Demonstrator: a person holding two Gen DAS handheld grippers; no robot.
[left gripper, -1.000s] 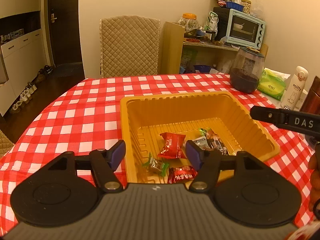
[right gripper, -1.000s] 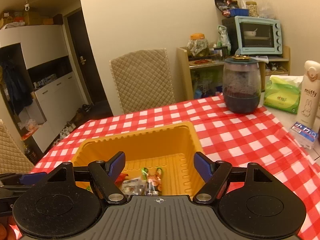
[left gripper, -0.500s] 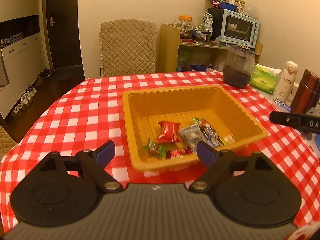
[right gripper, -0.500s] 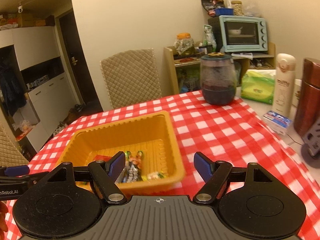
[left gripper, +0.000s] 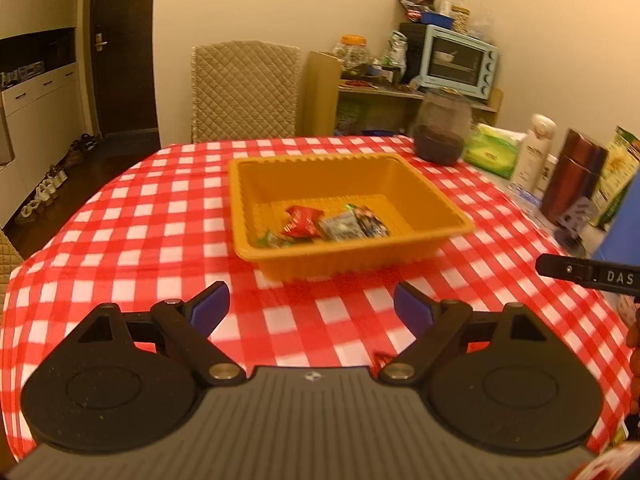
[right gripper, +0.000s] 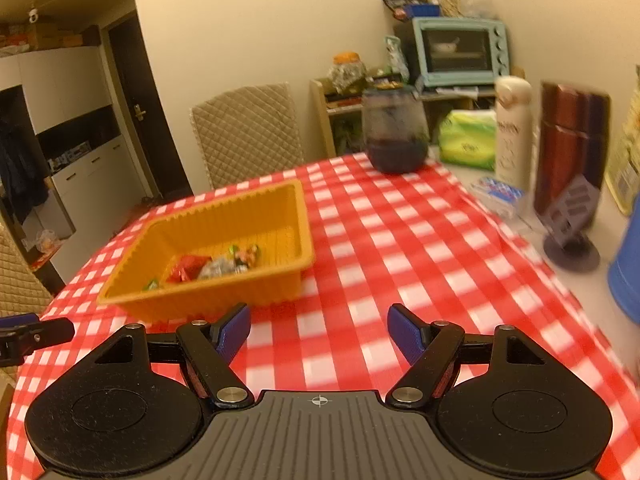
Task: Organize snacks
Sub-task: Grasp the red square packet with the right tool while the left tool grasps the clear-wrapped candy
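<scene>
The left hand-held gripper [left gripper: 311, 307] is held above the checked tablecloth [left gripper: 160, 216] with its blue fingers [left gripper: 210, 309] spread wide and nothing between them. A small red wrapper edge [left gripper: 382, 359] shows just beside the base of its right-side finger; what it belongs to cannot be told. The right hand-held gripper [right gripper: 319, 330] is likewise spread wide and empty, over the cloth in front of the tray.

Beyond both grippers, the orange tray [left gripper: 434, 204] rests on the counter, well apart from the fingers. Inside it, toward its near wall, the snacks lie grouped together:
- a red packet [left gripper: 301, 221];
- a silver packet [left gripper: 340, 227] just beside it;
- a dark printed packet [left gripper: 370, 220] touching the silver one;
- a green-wrapped candy [left gripper: 272, 239] at the near left corner.

In the right wrist view the same tray [right gripper: 298, 216] sits to the left, with the snacks [right gripper: 212, 266] piled at its near end.

To the right of the tray, along the counter edge, stand a blue container [right gripper: 626, 272], a dark phone stand [right gripper: 570, 216], a maroon flask [right gripper: 570, 148], a white bottle [right gripper: 514, 132] and a green tissue pack [right gripper: 466, 138]. A glass jar [right gripper: 396, 132] with dark contents stands at the far end of the cloth. Behind the counter are a quilted chair [left gripper: 245, 90] and a shelf carrying a pale blue toaster oven [left gripper: 460, 62].
</scene>
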